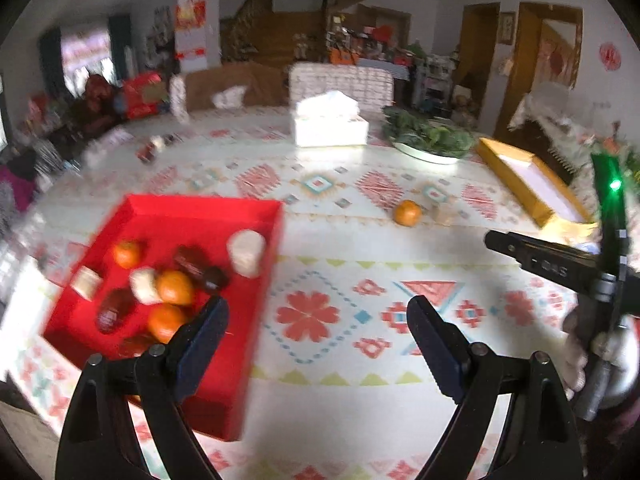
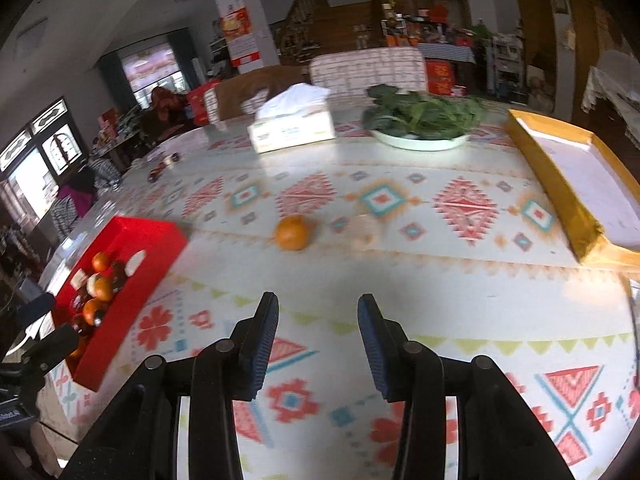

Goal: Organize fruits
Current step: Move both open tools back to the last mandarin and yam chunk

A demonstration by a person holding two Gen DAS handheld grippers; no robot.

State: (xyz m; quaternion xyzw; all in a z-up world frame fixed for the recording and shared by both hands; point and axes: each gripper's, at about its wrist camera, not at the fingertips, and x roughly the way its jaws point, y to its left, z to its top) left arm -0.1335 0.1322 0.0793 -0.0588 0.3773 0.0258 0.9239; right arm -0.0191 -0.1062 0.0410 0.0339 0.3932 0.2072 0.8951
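A red box (image 1: 200, 210) on the patterned tablecloth holds several oranges (image 1: 174, 287), dark red fruits (image 1: 191, 260) and pale wrapped pieces (image 1: 246, 252). It also shows in the right wrist view (image 2: 132, 308) at the left. One loose orange (image 1: 407, 213) (image 2: 293, 233) lies on the cloth between the boxes. An empty yellow box (image 1: 520, 184) (image 2: 560, 192) stands at the right. My left gripper (image 1: 318, 318) is open and empty, its left finger over the red box's near corner. My right gripper (image 2: 318, 316) is open and empty, above the cloth short of the loose orange.
A white tissue box (image 1: 330, 128) (image 2: 294, 128) and a plate of green leaves (image 1: 426, 136) (image 2: 420, 120) stand at the table's far side. Small items (image 1: 154, 148) lie at the far left. Chairs (image 2: 368, 68) stand behind the table.
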